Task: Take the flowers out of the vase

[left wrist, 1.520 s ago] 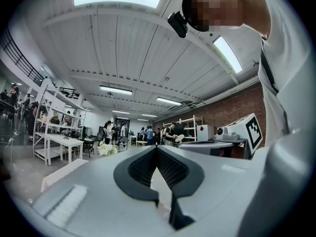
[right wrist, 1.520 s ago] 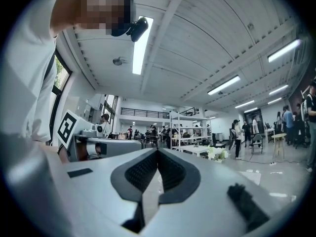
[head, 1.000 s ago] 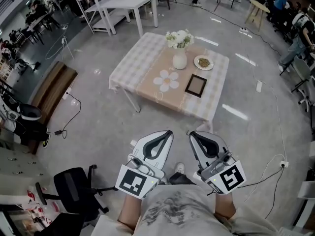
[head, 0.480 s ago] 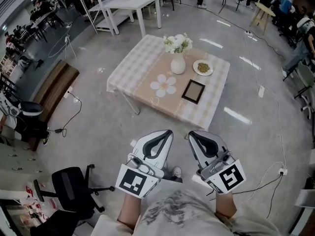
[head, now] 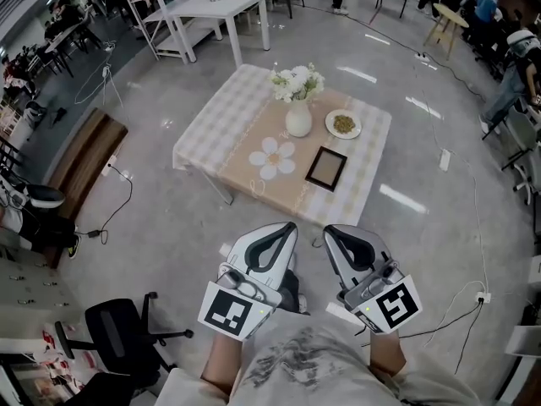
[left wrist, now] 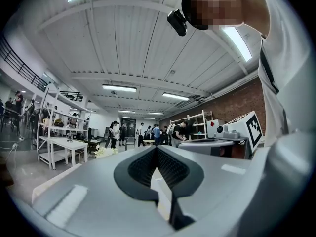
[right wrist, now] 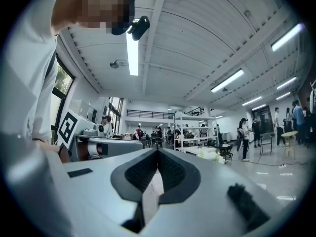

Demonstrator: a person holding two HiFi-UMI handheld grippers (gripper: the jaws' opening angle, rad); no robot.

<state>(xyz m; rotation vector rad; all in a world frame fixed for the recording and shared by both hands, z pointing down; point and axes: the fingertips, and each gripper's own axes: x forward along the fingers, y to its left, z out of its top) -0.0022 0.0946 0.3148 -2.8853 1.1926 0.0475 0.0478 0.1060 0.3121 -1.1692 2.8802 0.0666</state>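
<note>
I have both tools held low in front of me in the head view, the left gripper (head: pixel 290 227) and the right gripper (head: pixel 329 230) side by side. Each has its jaws closed together with nothing between them, which the left gripper view (left wrist: pixel 156 149) and the right gripper view (right wrist: pixel 158 152) both confirm. The flowers (head: pixel 296 81) stand upright in the white vase (head: pixel 297 121) on the far half of the table (head: pixel 211 121), well apart from both grippers, ahead of them and roughly between their lines. A stretch of bare floor and the table's near edge lie in between. Beside the vase sit a small plate (head: pixel 343 124) to its right, a flower-shaped mat (head: pixel 272 157) in front of it and a dark frame (head: pixel 326 168) nearer me. From the left gripper the bouquet shows small, far off to the left of the jaws (left wrist: pixel 103 151). Compared with a second ago, the table and vase sit lower and a little further left in my head view, so nearer to the grippers, while the grippers keep the same place and stay shut.
</note>
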